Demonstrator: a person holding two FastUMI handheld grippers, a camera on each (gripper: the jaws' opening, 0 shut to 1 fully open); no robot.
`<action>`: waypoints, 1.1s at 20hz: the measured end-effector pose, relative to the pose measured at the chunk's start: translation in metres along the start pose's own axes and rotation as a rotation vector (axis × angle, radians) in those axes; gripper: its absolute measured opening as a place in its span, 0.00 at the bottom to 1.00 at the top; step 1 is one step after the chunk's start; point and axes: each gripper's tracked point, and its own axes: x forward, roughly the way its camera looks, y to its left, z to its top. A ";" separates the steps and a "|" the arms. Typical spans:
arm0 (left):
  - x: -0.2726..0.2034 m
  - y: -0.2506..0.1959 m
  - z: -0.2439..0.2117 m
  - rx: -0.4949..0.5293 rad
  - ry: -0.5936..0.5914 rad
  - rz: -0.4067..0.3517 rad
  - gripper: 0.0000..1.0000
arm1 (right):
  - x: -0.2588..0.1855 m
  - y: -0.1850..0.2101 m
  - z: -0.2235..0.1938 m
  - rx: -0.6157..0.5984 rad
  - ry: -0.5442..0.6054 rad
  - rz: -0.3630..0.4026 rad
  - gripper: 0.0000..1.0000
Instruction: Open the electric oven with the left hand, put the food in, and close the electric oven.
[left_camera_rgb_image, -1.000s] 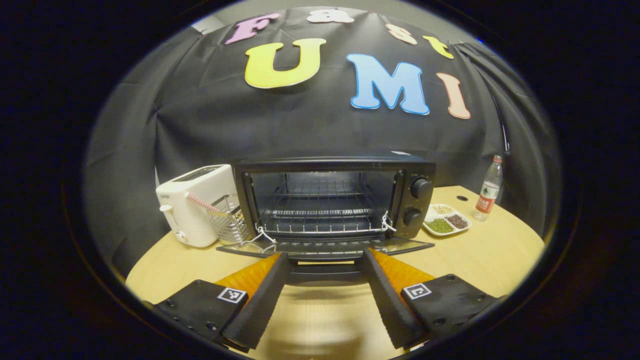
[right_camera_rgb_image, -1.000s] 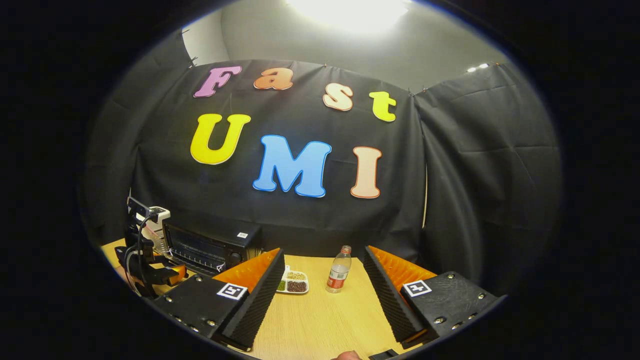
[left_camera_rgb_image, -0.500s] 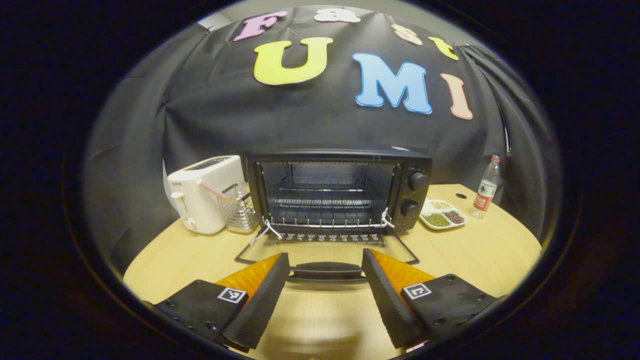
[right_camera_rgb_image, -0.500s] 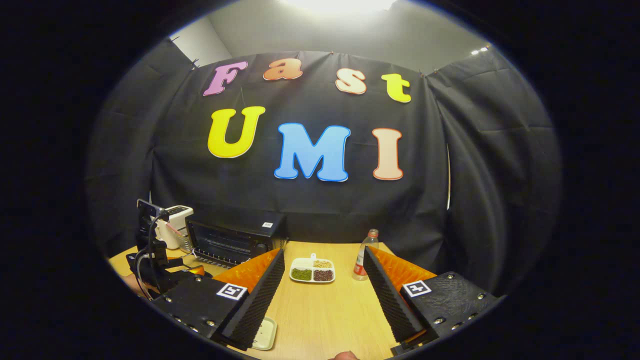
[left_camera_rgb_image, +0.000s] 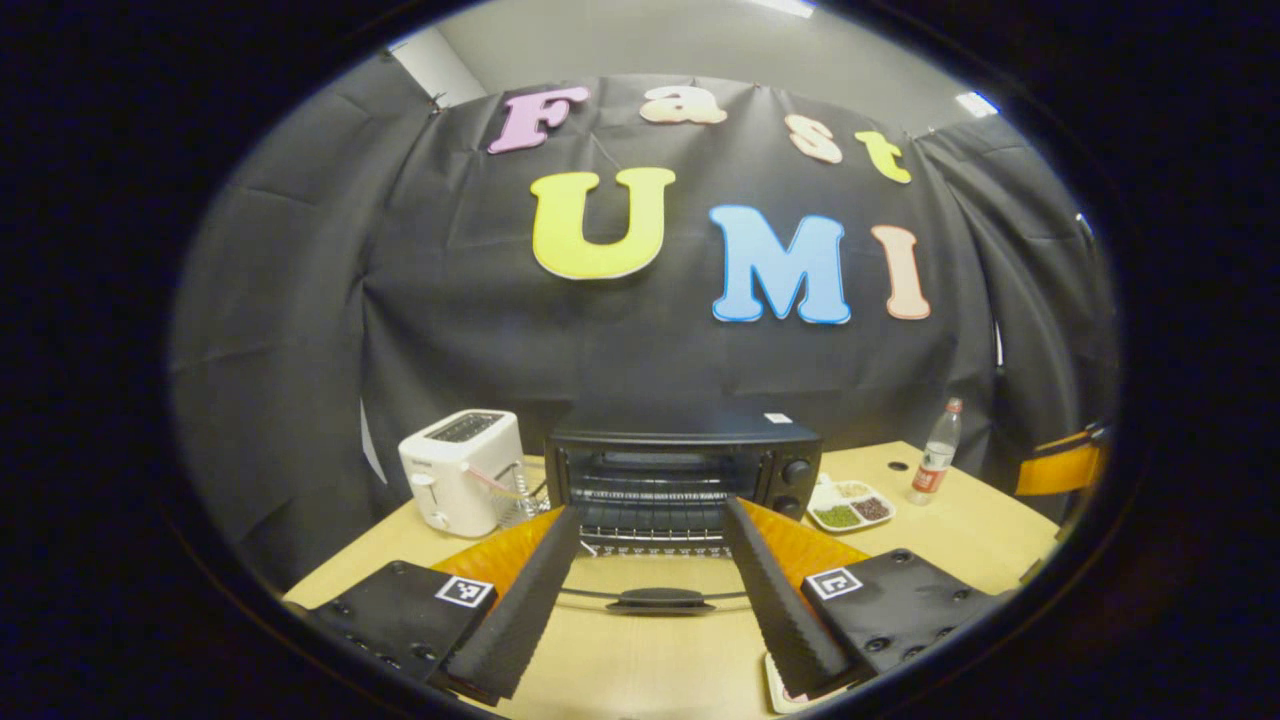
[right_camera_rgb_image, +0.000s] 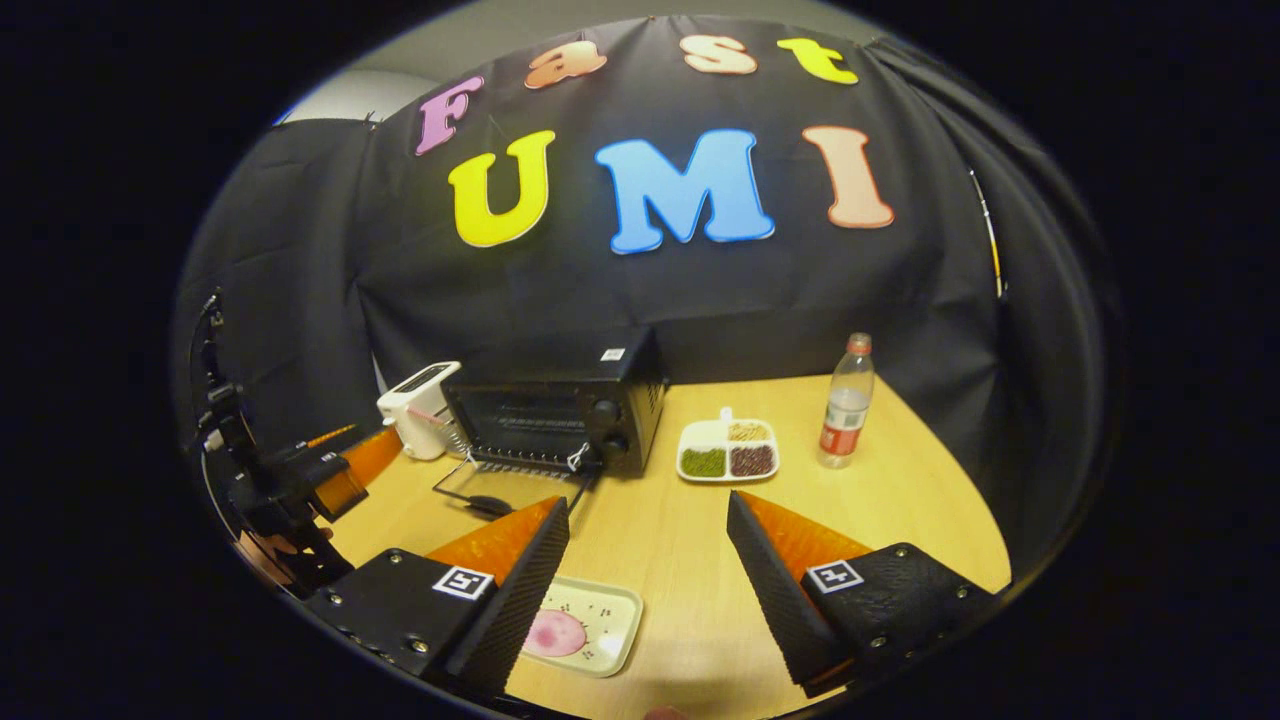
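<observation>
The black electric oven (left_camera_rgb_image: 680, 465) stands at the back of the table with its glass door (left_camera_rgb_image: 660, 585) folded down flat, handle (left_camera_rgb_image: 660, 601) nearest me. My left gripper (left_camera_rgb_image: 650, 610) is open, drawn back from the door, the handle showing between its fingers without contact. In the right gripper view the oven (right_camera_rgb_image: 555, 415) sits left of centre with its door (right_camera_rgb_image: 500, 487) down. A small white plate (right_camera_rgb_image: 600, 610) carrying a pink piece of food (right_camera_rgb_image: 555, 633) lies just ahead of my open right gripper (right_camera_rgb_image: 650, 590), beside its left finger. The left gripper (right_camera_rgb_image: 300, 490) hovers at far left.
A white toaster (left_camera_rgb_image: 462, 468) and a wire basket (left_camera_rgb_image: 515, 495) stand left of the oven. To its right are a divided dish of beans (right_camera_rgb_image: 727, 450) and a water bottle (right_camera_rgb_image: 843, 405). The round wooden table (right_camera_rgb_image: 900, 500) ends close to the black cloth wall.
The left gripper has pulled back and risen away from the oven, leaving the door flat. The right gripper has tipped down and swung left, bringing the plate of food into sight.
</observation>
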 end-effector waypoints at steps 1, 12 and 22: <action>-0.007 0.003 0.008 0.013 -0.016 0.005 0.98 | 0.004 0.005 -0.009 0.013 0.051 0.035 0.98; -0.074 0.047 0.033 0.064 -0.058 0.137 0.98 | 0.038 0.014 -0.123 0.136 0.582 0.159 0.99; -0.103 0.092 0.007 0.043 -0.012 0.265 1.00 | 0.052 0.010 -0.175 0.256 0.833 0.158 0.96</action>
